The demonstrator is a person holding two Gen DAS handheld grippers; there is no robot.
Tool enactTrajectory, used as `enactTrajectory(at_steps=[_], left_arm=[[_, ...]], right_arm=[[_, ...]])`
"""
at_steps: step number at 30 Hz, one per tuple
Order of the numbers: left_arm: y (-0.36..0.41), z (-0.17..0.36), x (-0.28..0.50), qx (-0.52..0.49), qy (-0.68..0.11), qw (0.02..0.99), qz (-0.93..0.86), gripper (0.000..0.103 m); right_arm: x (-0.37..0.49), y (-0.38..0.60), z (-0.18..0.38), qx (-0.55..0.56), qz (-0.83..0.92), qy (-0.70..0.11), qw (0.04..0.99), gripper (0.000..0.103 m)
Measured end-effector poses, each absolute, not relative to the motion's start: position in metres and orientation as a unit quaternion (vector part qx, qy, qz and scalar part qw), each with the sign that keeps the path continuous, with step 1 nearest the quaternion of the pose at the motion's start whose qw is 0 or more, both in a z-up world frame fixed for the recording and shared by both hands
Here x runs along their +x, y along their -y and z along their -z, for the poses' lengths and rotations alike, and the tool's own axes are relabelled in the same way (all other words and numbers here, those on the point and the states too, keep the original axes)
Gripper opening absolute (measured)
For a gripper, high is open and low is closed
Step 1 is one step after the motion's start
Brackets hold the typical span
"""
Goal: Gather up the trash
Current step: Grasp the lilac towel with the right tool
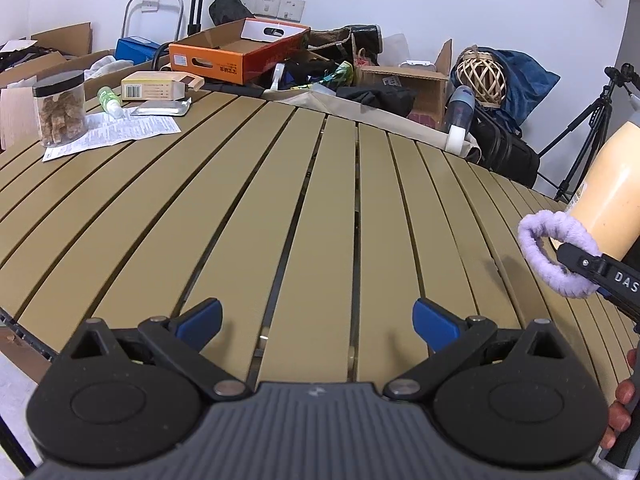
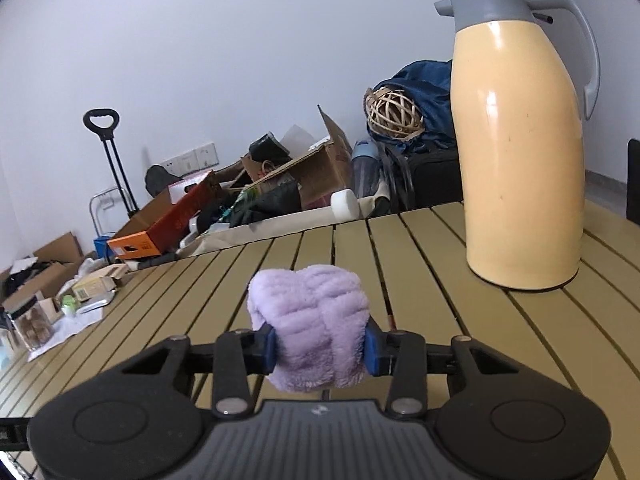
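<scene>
While our right gripper [image 2: 320, 350] is clamped on the purple fuzzy scrunchie [image 2: 310, 326], that scrunchie sits low in the centre of the right wrist frame, squeezed between the two blue pads [image 2: 374, 346] and lifted clear of the slatted table [image 2: 400, 248]. We see it again at the right edge of the left wrist frame, a purple loop [image 1: 554, 250] hanging from the black finger of the right gripper [image 1: 592, 268], with its shadow on the slats just to the left.

Our left gripper [image 1: 318, 322] fills the bottom of its own frame with both blue pads [image 1: 202, 322] spread wide apart and nothing between them, over bare slats of the table [image 1: 280, 200].

Behind the scrunchie, in the upper right of the right wrist frame, a tall yellow thermos jug [image 2: 524, 152] with a grey collar and handle stands upright on the table; its body shows at the right edge of the left wrist frame too [image 1: 608, 188].

In the upper left of the left wrist frame we find a clear jar with a black lid [image 1: 60, 108], a printed paper sheet [image 1: 116, 132] under it, a small green bottle [image 1: 109, 100] lying down, a silver foil pack [image 1: 162, 108] and a yellowish carton [image 1: 158, 86], all near the table's far corner. Beyond the table edge lie an orange cardboard box [image 1: 236, 50], a woven rattan ball [image 1: 482, 74] and a black tripod [image 1: 592, 128] at the right.
</scene>
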State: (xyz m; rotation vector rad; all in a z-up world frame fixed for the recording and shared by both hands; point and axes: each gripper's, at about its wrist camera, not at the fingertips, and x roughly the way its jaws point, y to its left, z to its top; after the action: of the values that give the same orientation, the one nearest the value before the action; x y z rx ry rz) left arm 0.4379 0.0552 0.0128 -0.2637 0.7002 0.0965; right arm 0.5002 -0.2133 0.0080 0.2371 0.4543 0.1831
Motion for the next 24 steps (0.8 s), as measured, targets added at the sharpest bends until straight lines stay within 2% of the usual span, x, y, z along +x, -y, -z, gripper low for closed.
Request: enactTrajectory(at_steps=[12, 24], left_arm=[[-0.050, -0.013, 0.434, -0.118, -0.336, 0.934, -0.036, 0.103], [-0.029, -0.009, 0.427, -0.051, -0.313, 0.949, -0.007, 0.103]], right_arm=[[0.482, 0.203, -0.008, 0.122, -0.153, -0.221, 0.955, 0.039], [0.463, 0.154, 0.003, 0.052, -0.256, -0.259, 0.930, 0.038]])
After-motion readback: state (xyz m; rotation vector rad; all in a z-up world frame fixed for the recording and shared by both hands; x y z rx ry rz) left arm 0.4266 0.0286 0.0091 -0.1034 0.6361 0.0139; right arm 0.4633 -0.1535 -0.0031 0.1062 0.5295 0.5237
